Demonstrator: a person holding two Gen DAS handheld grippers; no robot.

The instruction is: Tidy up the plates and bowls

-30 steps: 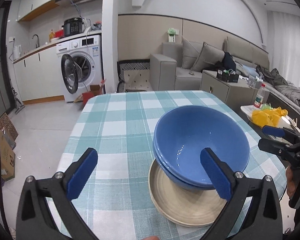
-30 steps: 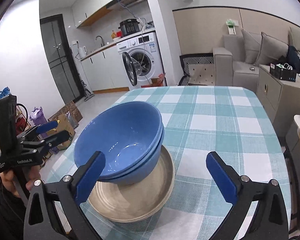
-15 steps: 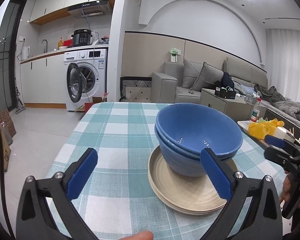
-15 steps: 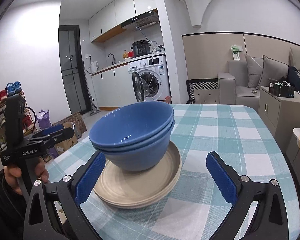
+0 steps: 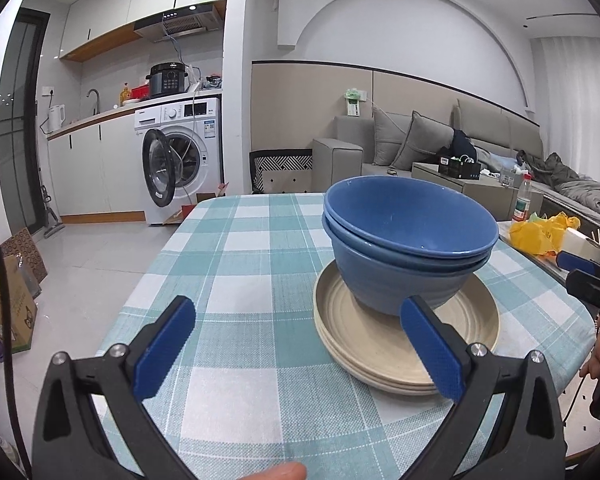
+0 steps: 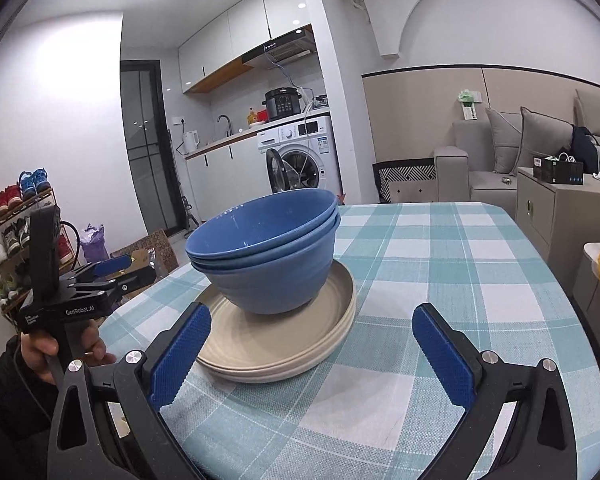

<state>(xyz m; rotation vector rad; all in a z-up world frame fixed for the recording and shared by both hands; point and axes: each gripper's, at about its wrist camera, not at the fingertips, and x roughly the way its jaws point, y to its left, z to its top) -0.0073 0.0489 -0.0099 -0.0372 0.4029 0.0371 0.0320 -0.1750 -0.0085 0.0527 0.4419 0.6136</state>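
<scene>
Over the last second both cameras have dropped from looking down into the blue bowls [image 5: 408, 248] to viewing them almost side-on, so I have lowered both grippers toward counter height and drawn back. The left gripper [image 5: 300, 350] and right gripper [image 6: 312, 354] both stand wide open, holding nothing. I judge the stacking done: two nested bowls sit on the beige plates [image 6: 292, 344], off-centre, near the counter [image 5: 240, 264] edge closest to me. The bowls look glazed, smooth and deep with faint ridges; the plates are matte, shallow and rimmed; the checked cloth is woven.
</scene>
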